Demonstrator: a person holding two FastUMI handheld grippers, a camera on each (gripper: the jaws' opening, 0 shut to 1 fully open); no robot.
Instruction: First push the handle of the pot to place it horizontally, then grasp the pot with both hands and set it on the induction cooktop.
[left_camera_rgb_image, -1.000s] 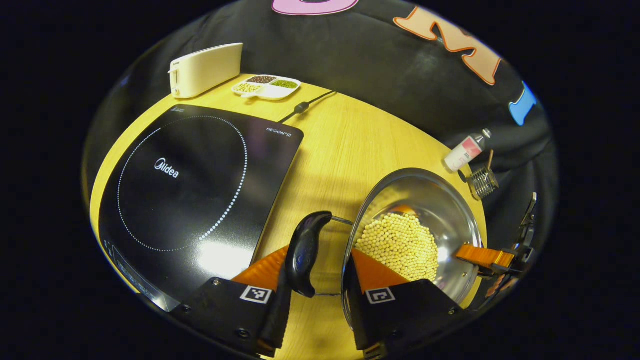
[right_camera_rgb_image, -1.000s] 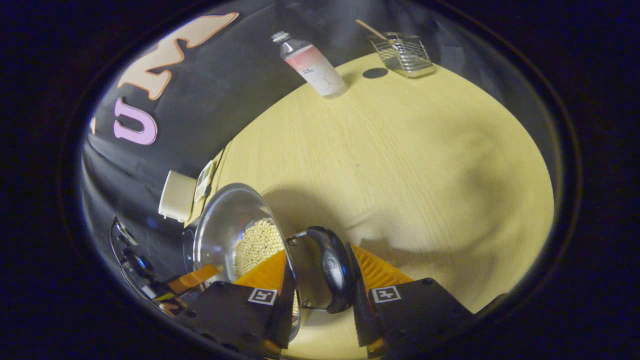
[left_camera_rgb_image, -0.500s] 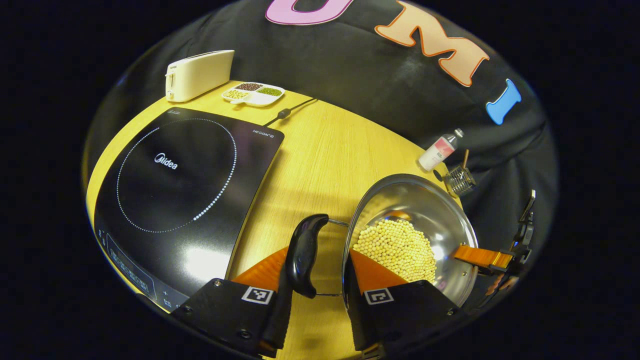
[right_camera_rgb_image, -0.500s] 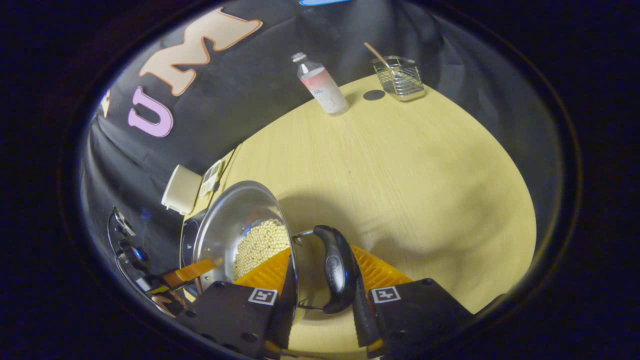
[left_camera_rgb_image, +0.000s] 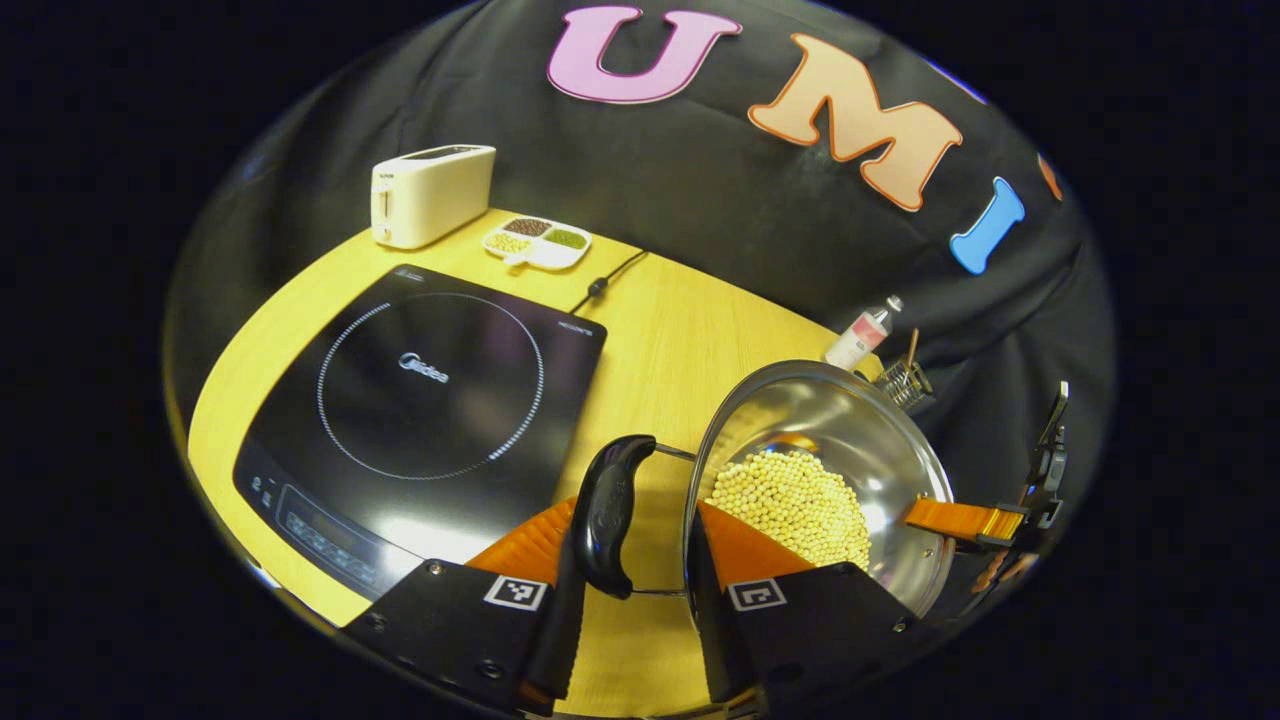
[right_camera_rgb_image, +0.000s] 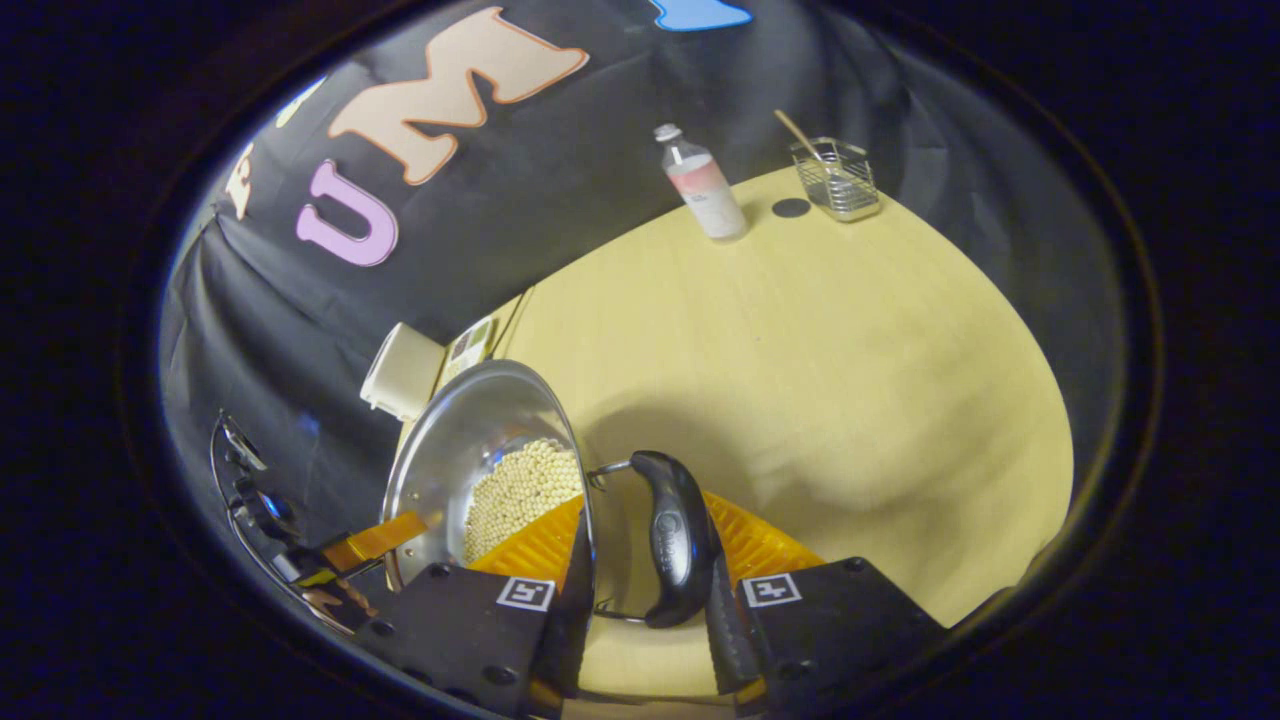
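Your left claw (left_camera_rgb_image: 628, 560) holds one black curved side handle (left_camera_rgb_image: 607, 512) of the round shiny steel pot (left_camera_rgb_image: 880, 470) of pale beans, low in the frame; one finger sits inside the rim. Your right claw (right_camera_rgb_image: 640, 580) grips the opposite handle (right_camera_rgb_image: 677, 535) likewise. The flat black induction cooktop (left_camera_rgb_image: 420, 400) lies left of centre on the yellow wooden table (left_camera_rgb_image: 680, 330), apart from the pot.

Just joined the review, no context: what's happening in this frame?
A person is carrying a steel pot of pale beads with two tools. The left hand-held gripper straddles the pot's rim with one black handle between its fingers; the right hand-held gripper does the same at the other handle. The induction cooktop on the wooden table is bare; the pot is not on it yet.
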